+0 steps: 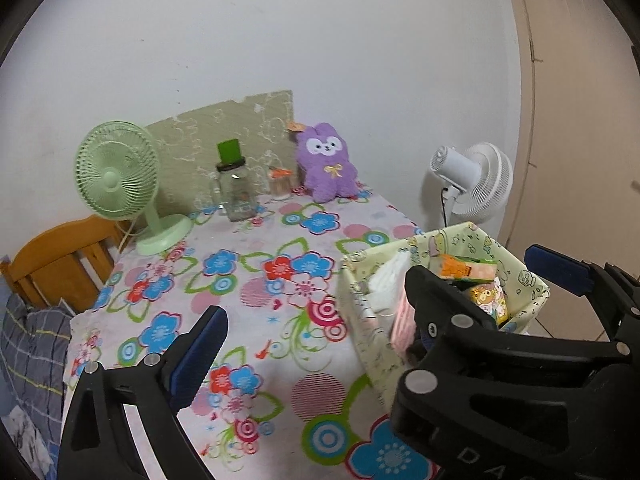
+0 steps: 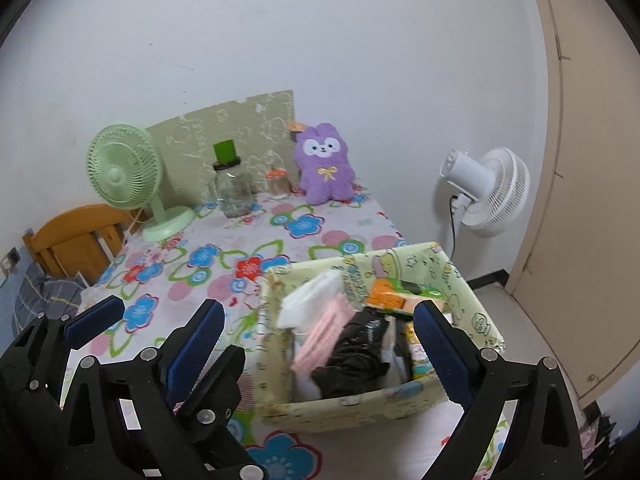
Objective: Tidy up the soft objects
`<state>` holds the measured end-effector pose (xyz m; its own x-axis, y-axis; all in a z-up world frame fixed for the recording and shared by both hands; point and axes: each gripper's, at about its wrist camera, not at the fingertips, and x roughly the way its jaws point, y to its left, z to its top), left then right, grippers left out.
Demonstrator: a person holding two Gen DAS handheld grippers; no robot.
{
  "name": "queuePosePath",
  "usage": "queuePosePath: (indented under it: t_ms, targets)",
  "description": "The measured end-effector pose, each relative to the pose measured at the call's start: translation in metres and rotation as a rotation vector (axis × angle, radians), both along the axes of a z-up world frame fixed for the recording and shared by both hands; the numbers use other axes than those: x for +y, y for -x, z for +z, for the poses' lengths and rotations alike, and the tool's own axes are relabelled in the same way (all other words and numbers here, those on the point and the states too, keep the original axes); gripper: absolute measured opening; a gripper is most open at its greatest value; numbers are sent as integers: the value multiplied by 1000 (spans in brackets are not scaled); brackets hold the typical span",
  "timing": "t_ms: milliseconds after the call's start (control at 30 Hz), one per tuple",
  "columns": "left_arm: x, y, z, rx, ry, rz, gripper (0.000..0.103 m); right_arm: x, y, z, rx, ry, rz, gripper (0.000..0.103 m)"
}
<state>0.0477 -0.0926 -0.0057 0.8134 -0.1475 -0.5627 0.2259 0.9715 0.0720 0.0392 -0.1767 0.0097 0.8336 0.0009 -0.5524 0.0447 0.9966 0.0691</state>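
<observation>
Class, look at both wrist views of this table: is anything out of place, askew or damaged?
One thing: the purple plush sits propped at the far edge, apart from the soft items packed into the fabric box. Also, the green backing sheet on the wall has a ragged, torn top edge. Nothing looks spilled.

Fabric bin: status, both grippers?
Left gripper and right gripper open, empty. Fabric bin packed: pink cloth, black bag. Purple plush against wall, path clear.

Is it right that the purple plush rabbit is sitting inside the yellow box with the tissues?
Not quite. The purple plush rabbit sits on the table by the wall, well apart from the yellow box; the right wrist view shows it. The tissues are in the box.
</observation>
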Motion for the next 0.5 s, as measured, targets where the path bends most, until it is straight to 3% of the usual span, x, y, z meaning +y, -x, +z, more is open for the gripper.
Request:
queuePosePath:
  t_ms: [500]
  targets:
    - [66, 31, 27, -92, 47, 122, 103, 43, 29, 33, -92, 41, 69, 100]
